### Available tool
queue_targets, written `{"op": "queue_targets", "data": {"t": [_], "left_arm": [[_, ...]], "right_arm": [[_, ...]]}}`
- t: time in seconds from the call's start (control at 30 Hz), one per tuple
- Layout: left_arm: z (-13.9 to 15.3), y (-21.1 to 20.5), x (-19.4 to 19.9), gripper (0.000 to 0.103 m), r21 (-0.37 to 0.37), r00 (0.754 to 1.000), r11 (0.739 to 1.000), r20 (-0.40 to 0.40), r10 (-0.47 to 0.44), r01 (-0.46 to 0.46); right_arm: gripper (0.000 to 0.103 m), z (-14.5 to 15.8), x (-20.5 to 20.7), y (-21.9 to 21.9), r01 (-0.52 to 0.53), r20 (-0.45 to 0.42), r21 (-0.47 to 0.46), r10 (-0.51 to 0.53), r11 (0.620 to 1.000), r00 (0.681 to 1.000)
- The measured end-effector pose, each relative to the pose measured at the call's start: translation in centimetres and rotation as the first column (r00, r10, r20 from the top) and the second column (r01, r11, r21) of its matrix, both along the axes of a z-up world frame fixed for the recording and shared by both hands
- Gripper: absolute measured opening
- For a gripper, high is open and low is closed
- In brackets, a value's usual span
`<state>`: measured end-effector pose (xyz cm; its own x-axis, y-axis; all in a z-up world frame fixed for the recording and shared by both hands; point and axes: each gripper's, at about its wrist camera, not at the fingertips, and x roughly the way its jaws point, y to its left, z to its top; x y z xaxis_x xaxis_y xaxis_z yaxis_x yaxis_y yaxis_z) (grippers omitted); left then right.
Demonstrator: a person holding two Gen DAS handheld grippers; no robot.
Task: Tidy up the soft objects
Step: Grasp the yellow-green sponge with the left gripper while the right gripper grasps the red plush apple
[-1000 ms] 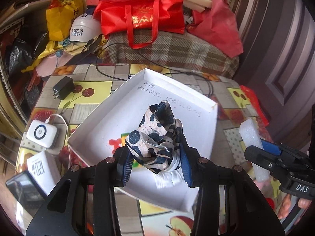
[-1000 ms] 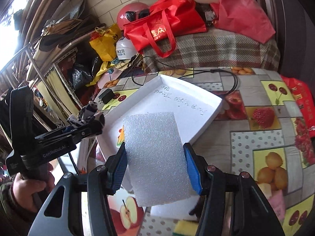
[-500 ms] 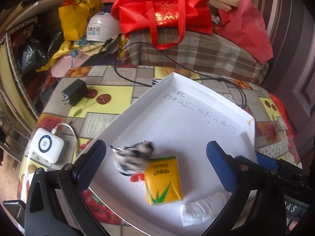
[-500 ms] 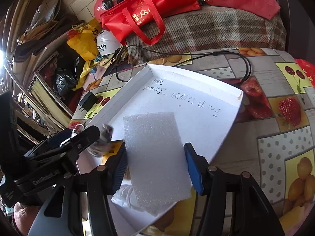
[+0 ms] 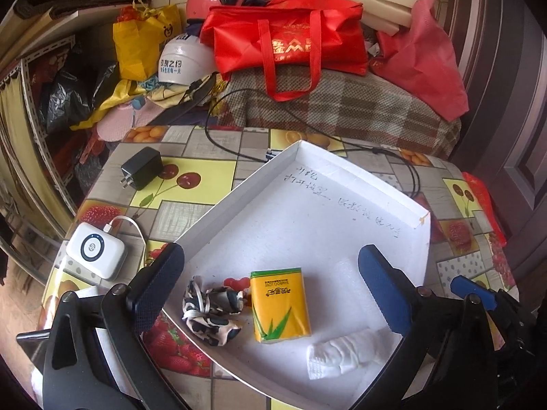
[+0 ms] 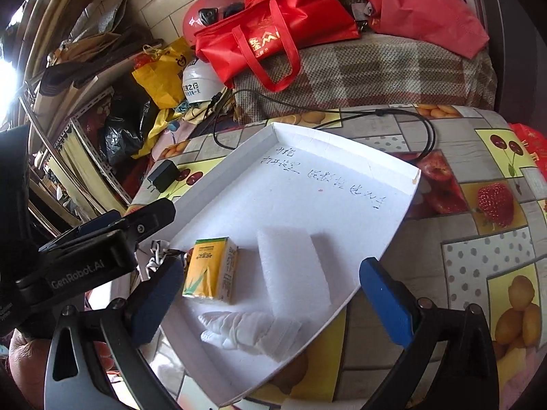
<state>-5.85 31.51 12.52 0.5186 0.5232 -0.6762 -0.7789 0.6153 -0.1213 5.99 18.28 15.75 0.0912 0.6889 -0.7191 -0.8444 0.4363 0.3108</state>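
Observation:
A shallow white box [image 5: 301, 205] [image 6: 307, 184] lies on the fruit-patterned table. In it lie a crumpled black-and-white patterned cloth [image 5: 212, 311], a yellow tissue pack [image 5: 280, 304] [image 6: 210, 270], a white foam block [image 6: 294, 270] and a crumpled white tissue [image 5: 345, 353] [image 6: 249, 331]. My left gripper [image 5: 273, 290] is open and empty above the cloth and pack; it also shows in the right wrist view [image 6: 112, 235]. My right gripper [image 6: 273, 300] is open and empty, its jaws wide apart over the foam block.
A black charger [image 5: 142, 167], a white power bank [image 5: 95, 256] and a black cable [image 5: 307, 143] lie on the table beside the box. Behind stand a red bag [image 5: 287, 44], helmets [image 5: 184, 63], a yellow bag [image 5: 143, 41] and a plaid-covered pile [image 5: 342, 109].
My left gripper opened and dropped the patterned cloth into the box beside the tissue pack. My right gripper then opened and left the foam block in the box.

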Motion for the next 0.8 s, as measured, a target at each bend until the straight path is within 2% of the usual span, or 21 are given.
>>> {"op": "queue_targets", "data": {"t": [0.27, 0.47, 0.63, 0.7, 0.77, 0.8], "left_arm": [[3.4, -3.5, -0.8, 0.103, 0.051, 0.997, 0.997, 0.050, -0.052, 0.050], [6.2, -7.6, -1.1, 0.103, 0.110, 0.991, 0.988, 0.064, -0.120, 0.112], [10.4, -10.9, -2.2, 0.103, 0.214, 0.981, 0.968, 0.109, -0.157, 0.131], [11.7, -12.0, -2.5, 0.103, 0.246, 0.978, 0.960, 0.123, -0.171, 0.137], [11.6, -12.7, -2.7, 0.103, 0.225, 0.973, 0.962, 0.137, -0.187, 0.154], [11.1, -12.7, -2.5, 0.103, 0.189, 0.969, 0.967, 0.143, -0.200, 0.171]], "right_arm": [[0.103, 2.6, -0.8, -3.9, 0.024, -0.012, 0.056, -0.023, 0.998, 1.000], [0.103, 5.9, -0.7, -9.4, 0.081, 0.065, 0.130, -0.090, 0.988, 0.994], [0.103, 11.0, 0.0, -15.7, 0.153, 0.158, 0.284, -0.204, 0.946, 0.966], [0.103, 13.1, 0.2, -18.6, 0.181, 0.203, 0.344, -0.262, 0.921, 0.944], [0.103, 14.6, 0.7, -21.4, 0.214, 0.227, 0.397, -0.322, 0.892, 0.919], [0.103, 15.0, 1.3, -23.0, 0.235, 0.227, 0.412, -0.349, 0.880, 0.909]]}}
